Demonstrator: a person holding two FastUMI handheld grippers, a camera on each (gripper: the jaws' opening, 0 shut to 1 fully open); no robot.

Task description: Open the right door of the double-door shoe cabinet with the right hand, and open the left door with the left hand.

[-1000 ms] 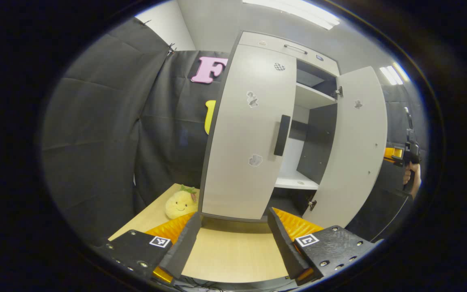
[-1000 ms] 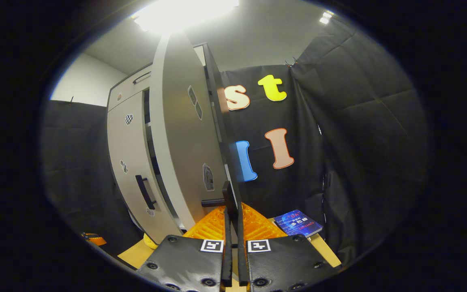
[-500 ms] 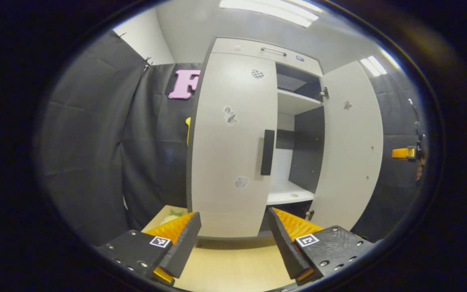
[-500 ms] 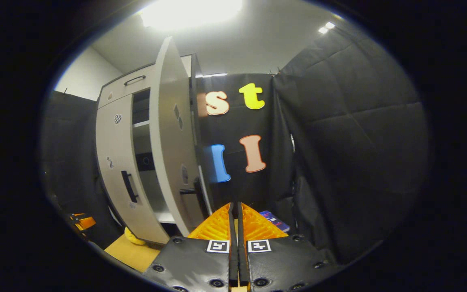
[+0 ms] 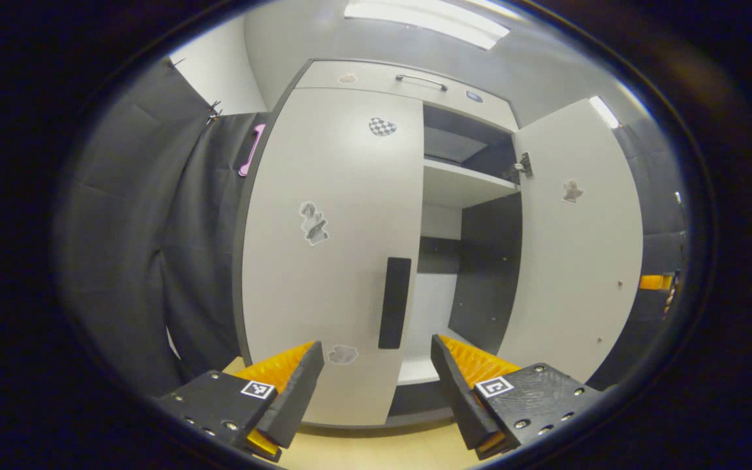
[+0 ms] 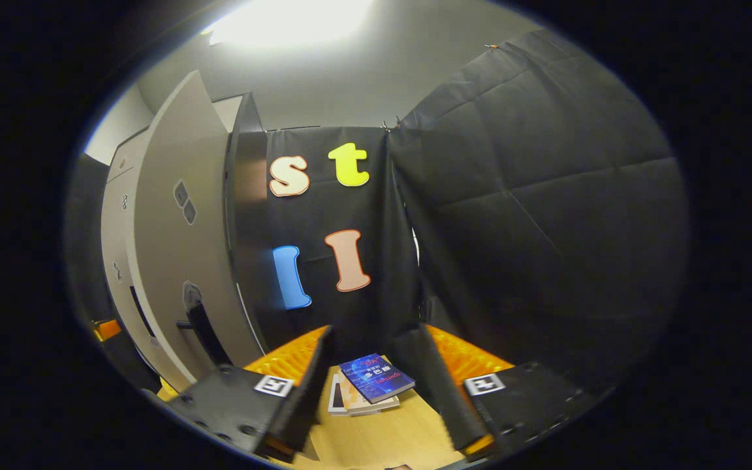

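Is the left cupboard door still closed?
Closed. The pale grey left door with the black bar handle sits flat across the cabinet front, while the pale grey right door is swung out, baring white shelves.

The left gripper hangs level and squarely in front of the left door, its jaws spread wide and holding nothing. Its two fingers frame the lower end of that door's handle without touching it. The right gripper is also spread wide and bare, pointing away from the left door and past the outer side of the swung-out right door. In the left gripper view, a part of the right gripper shows beyond the right door, far from the left door.
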